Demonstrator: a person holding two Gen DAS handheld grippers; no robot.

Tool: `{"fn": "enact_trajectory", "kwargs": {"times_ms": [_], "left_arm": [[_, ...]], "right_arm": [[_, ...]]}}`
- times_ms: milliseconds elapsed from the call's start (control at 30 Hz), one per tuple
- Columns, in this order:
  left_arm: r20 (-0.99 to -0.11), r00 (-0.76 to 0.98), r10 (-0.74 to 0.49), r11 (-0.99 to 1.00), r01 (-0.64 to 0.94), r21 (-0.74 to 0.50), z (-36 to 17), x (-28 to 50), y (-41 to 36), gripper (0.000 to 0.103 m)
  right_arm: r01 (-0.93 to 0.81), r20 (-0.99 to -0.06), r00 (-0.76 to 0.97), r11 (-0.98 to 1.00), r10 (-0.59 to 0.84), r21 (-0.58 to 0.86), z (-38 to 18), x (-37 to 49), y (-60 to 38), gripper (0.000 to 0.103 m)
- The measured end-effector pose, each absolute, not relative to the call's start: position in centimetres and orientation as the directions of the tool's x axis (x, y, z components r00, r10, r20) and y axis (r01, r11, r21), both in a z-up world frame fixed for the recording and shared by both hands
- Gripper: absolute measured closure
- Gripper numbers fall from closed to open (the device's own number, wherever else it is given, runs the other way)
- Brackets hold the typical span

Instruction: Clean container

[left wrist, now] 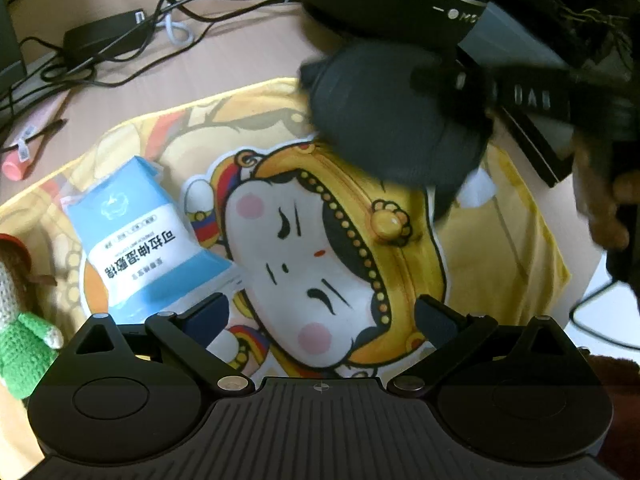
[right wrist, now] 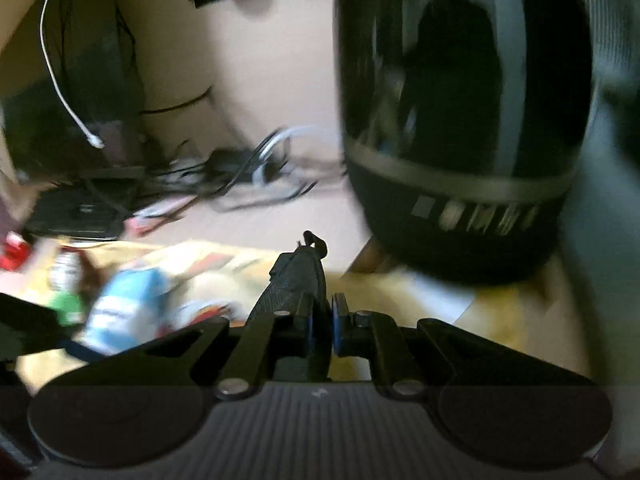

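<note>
Two grippers differ: right gripper (right wrist: 322, 314) has its jaws clamped on a dark cloth (right wrist: 298, 276), nearest the black container (right wrist: 460, 160) ahead-right; left gripper (left wrist: 322, 316), jaws apart, hangs over the mat (left wrist: 500, 240).

Left gripper (left wrist: 322, 316): fingers spread wide, nothing between them, pointing steeply down.
Right gripper (right wrist: 323, 320): fingers closed together, blurred.
</note>
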State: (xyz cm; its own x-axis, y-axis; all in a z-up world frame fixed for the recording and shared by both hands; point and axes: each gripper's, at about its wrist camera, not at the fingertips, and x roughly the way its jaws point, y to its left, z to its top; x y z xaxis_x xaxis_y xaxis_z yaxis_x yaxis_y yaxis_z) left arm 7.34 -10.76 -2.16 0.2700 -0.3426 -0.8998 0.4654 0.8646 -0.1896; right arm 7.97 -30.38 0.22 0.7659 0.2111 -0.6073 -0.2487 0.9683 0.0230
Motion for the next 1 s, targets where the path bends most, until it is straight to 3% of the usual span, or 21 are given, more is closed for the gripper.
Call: {"fn": "enact_trajectory", "kwargs": {"times_ms": [167, 200, 233, 267, 333, 433, 500, 600, 733, 833, 1000], "left_arm": [[-0.907, 0.264, -0.329, 0.873, 0.451, -0.186, -2.4, 7.4, -10.5, 0.001], [-0.908, 0.263, -0.325, 0.876, 0.446, -0.185, -2.5, 7.4, -10.4, 0.001], [-0.91, 0.262, -0.322, 0.879, 0.44, -0.184, -2.5, 7.4, -10.2, 0.001], [-0.911, 0.261, -0.318, 0.882, 0.433, -0.184, -2.5, 7.3, -9.9, 0.001], [-0.914, 0.259, -0.313, 0.888, 0.42, -0.185, -2.7, 7.3, -9.5, 0.001], [-0.916, 0.253, -0.31, 0.897, 0.397, -0.194, -3.0, 7.4, -8.8, 0.001], [-0.92, 0.247, -0.306, 0.901, 0.388, -0.195, -3.2, 7.4, -8.6, 0.001], [-0.921, 0.241, -0.306, 0.901, 0.386, -0.198, -3.2, 7.4, -8.5, 0.001], [-0.911, 0.234, -0.339, 0.889, 0.398, -0.228, -3.0, 7.4, -8.7, 0.001], [-0.888, 0.218, -0.404, 0.854, 0.439, -0.281, -2.7, 7.2, -9.4, 0.001], [-0.892, 0.204, -0.404, 0.827, 0.498, -0.26, -2.4, 7.2, -11.2, 0.001]], "right_arm": [[-0.337, -0.601, 0.781, 0.925, 0.171, -0.175, -1.5, 6.6, -25.7, 0.091], [-0.368, -0.604, 0.773, 0.913, 0.195, -0.178, -1.8, 6.0, -24.9, 0.082], [-0.401, -0.603, 0.765, 0.901, 0.228, -0.168, -1.9, 5.4, -24.1, 0.062], [-0.433, -0.602, 0.755, 0.887, 0.26, -0.159, -2.0, 4.8, -23.4, 0.056], [-0.503, -0.603, 0.707, 0.862, 0.369, -0.062, -1.3, 4.2, -23.0, 0.056], [-0.567, -0.609, 0.569, 0.8, 0.553, 0.198, -0.6, 4.8, -24.0, 0.055], [-0.546, -0.602, 0.548, 0.793, 0.581, 0.268, -0.5, 5.3, -24.9, 0.055], [-0.464, -0.614, 0.627, 0.863, 0.479, 0.199, -0.4, 5.8, -26.8, 0.051], [-0.286, -0.649, 0.728, 0.958, 0.221, 0.005, -1.4, 6.5, -30.3, 0.042], [-0.176, -0.688, 0.723, 0.98, 0.065, -0.092, -3.4, 7.0, -32.6, 0.041], [-0.205, -0.726, 0.682, 0.976, 0.083, -0.08, -5.8, 7.5, -32.0, 0.042]]}}
